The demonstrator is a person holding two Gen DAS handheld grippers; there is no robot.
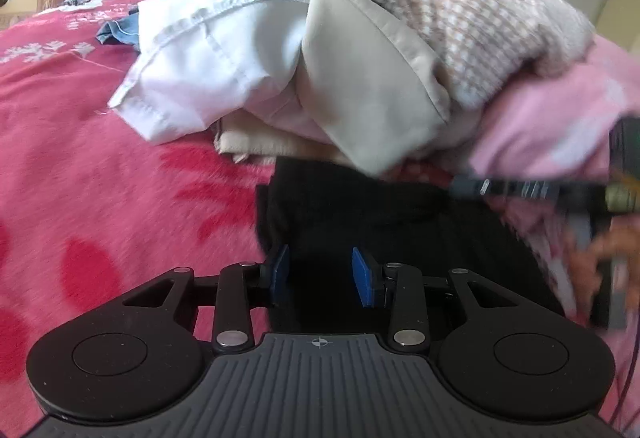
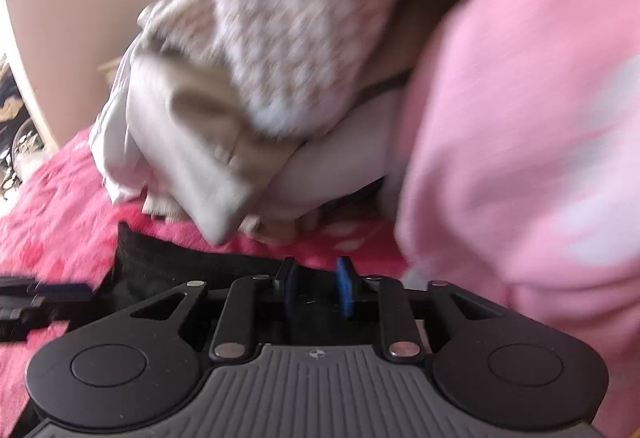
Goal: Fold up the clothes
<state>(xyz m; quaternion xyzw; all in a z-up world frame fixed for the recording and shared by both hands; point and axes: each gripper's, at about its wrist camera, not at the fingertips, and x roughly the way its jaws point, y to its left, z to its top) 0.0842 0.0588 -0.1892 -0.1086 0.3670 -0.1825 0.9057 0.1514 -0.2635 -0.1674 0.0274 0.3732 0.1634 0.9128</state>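
My left tongs [image 1: 320, 274] parted, gripping nothing, over black garment [image 1: 360, 206]; my right tongs [image 2: 318, 288] likewise unclenched at its far edge; heaped clothes pile [image 1: 320, 50] just ahead; risk: snagging pile, toppling it onto black garment.

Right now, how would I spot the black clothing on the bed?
Find the bright pink blanket covering the bed, then the heap of pale clothes on it. The black garment lies flat just in front of that heap, the only dark piece there.
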